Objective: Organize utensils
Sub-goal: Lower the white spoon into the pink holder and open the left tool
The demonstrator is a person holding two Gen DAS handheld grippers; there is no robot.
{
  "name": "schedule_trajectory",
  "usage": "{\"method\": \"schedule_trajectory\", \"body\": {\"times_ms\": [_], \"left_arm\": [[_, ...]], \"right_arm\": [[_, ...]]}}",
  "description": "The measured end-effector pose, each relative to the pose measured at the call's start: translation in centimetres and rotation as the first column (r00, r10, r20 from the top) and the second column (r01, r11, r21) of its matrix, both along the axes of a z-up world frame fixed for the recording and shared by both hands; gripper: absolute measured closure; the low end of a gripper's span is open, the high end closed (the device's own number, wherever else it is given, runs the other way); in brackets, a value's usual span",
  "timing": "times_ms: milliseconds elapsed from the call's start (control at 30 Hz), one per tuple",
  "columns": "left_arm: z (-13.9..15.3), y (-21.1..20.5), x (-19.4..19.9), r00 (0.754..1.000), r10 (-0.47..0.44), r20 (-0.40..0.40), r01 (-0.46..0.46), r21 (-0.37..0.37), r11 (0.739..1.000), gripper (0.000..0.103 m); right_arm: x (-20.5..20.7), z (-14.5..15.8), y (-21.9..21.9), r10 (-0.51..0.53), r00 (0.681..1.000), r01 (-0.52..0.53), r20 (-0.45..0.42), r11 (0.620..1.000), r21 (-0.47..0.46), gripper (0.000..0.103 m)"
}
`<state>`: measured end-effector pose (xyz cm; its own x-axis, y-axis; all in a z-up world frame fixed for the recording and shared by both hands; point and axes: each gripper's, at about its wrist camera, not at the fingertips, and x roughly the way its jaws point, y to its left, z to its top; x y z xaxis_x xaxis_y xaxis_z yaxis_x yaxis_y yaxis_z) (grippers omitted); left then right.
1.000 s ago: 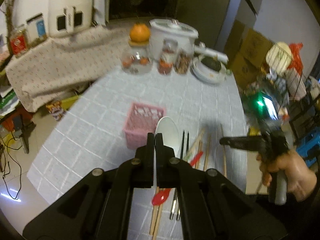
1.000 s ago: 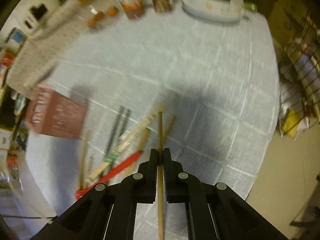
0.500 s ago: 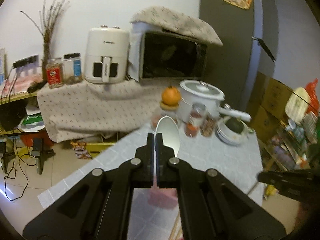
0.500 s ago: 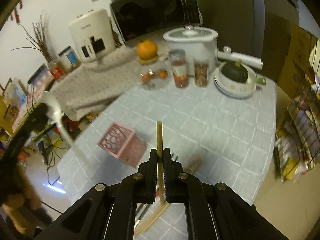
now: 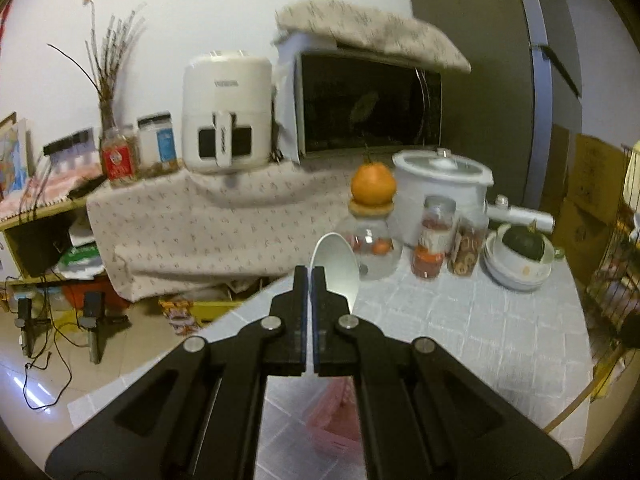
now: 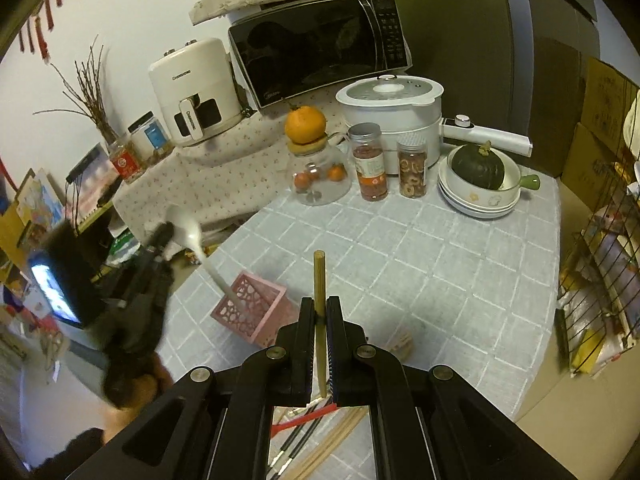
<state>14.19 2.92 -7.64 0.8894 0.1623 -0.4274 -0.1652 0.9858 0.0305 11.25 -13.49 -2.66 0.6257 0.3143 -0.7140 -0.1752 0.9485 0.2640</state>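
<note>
A white spoon (image 6: 188, 232) is clenched in the left gripper (image 6: 162, 236), its bowl raised and its handle slanting down into the pink lattice basket (image 6: 250, 312) on the grey checked tablecloth (image 6: 440, 280). A second ago the spoon was lying flat beside the basket among the other utensils; it has since been lifted and tipped upright, so its placing in the basket is judged nearly done. In the right gripper (image 6: 320, 316) 1 wooden chopstick (image 6: 319, 280) is gripped between closed jaws, held upright above the table just beside the basket — a second ago it was low over the cloth, and it has been raised clear, presumably next for the basket. Left on the table below the right gripper are seen 1 red-handled utensil (image 6: 304, 420), 2 dark chopsticks (image 6: 296, 440) and several wooden ones, their number hidden by the jaws. At the table's far edge stand 1 glass teapot (image 6: 320, 184) topped by 1 orange, 2 jars and 1 white cooker.
</note>
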Motion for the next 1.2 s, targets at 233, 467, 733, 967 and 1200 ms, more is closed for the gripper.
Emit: {"method": "schedule_trajectory", "body": {"times_ms": [233,467,733,967,1200], "left_arm": [[-2.0,0.5,1.9,0.990,-0.013,-0.140,0.010,-0.027,1.000,0.101],[-1.4,0.7,2.2,0.981,-0.047,-0.190,0.031,-0.088,0.996,0.068],[1.7,2.2,0.3,0.967,-0.080,-0.242,0.050,-0.128,0.991,0.046],[1.6,4.9,-1.7,0.933,-0.062,-0.354,0.009,-0.149,0.989,0.036],[0.8,6.4,-2.3,0.908,-0.070,-0.414,-0.011,-0.190,0.982,0.036]], "right_arm": [[-0.3,0.6,0.6,0.030,0.999,-0.030,0.014,1.000,0.001,0.098],[-0.5,1.6,0.8,0.050,0.998,-0.050,0.025,0.999,0.006,0.098],[-0.3,5.3,0.9,0.050,0.992,-0.056,0.116,0.997,0.053,0.098],[1.3,7.0,3.6,0.068,0.983,-0.083,0.172,0.993,0.082,0.098],[3.8,5.1,6.7,0.082,0.986,-0.090,0.145,0.995,0.052,0.098]]}}
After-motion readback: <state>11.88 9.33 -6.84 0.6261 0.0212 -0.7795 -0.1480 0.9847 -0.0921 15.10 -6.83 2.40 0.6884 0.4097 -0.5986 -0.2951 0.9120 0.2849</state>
